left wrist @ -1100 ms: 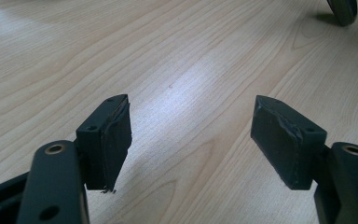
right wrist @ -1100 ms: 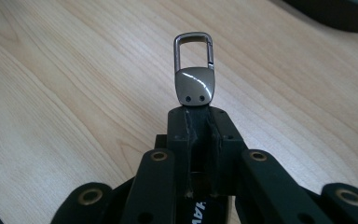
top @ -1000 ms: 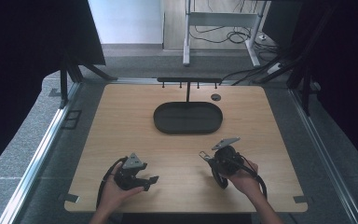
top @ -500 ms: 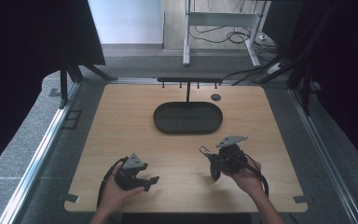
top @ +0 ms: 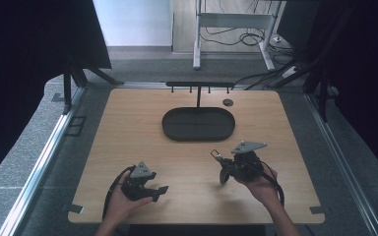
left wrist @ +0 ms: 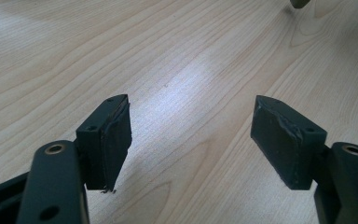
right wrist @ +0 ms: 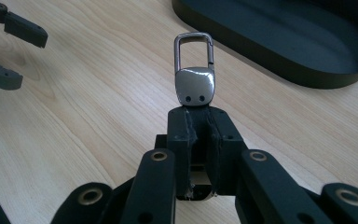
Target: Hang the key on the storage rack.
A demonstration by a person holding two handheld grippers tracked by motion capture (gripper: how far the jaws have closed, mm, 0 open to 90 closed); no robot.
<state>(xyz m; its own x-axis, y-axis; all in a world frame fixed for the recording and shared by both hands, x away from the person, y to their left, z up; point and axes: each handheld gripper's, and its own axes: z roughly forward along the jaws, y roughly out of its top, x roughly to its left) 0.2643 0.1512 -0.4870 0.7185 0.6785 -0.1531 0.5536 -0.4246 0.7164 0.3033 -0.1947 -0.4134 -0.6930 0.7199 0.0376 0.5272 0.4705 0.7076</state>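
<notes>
Table [top: 128,128]: a light wooden top with straight grain, reaching from the person's edge to a dark rail at the far side.
Tray [top: 199,124]: a black oval dish with a low rim, lying flat on the far middle of the table; in the right gripper view it sits ahead and to the right of the jaws [right wrist: 279,37].
Rack [top: 200,85]: a thin black bar with small hooks, on a post just behind the tray.
Right gripper [top: 220,167]: held in the person's right hand [top: 261,184] at the near right of the table, jaws pressed together on a key clip.
Left gripper [top: 160,191]: held in the left hand [top: 120,204] at the near left, low over the wood, jaws spread wide with bare table between them; its pads [left wrist: 116,140] look worn at the edges.
Key clip [right wrist: 194,70]: a silver metal snap hook on a dark strap, strap pinched between the right jaws, loop pointing away toward the tray, well short of it.
Small round mark [top: 228,102]: a dark disc on the table, right of the rack; what it is cannot be told.
</notes>
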